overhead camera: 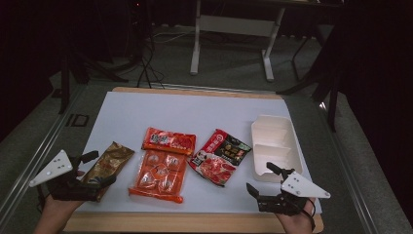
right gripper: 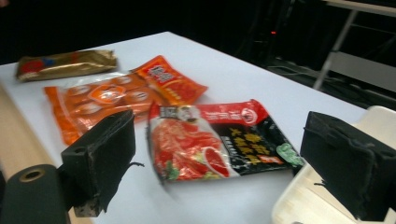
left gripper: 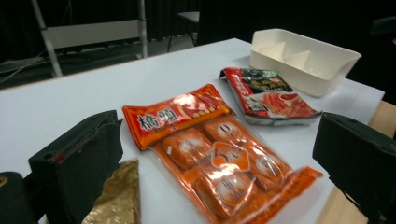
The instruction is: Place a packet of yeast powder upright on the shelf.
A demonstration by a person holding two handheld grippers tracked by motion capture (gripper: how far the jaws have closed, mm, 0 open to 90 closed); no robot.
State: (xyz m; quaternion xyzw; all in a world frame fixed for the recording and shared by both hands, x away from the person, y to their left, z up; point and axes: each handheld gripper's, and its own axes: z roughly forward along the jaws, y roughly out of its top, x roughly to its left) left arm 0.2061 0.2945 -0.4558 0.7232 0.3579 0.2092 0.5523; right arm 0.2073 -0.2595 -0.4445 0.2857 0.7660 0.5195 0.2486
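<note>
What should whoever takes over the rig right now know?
Left hand-held gripper: open, jaws around the near end of the gold packet, not closed on it.
Right hand-held gripper: open, holding nothing, near the table's front edge beside the white tray.
Two orange packets and the red-black packet lie mid-table.
Done: nothing in the tray.
Left: probably loading the packets into it.

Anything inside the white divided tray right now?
The white tray looks empty: bare compartments and a divider show in the high view and left gripper view. Its near corner is hidden behind the right gripper, so that part stays unconfirmed.
</note>
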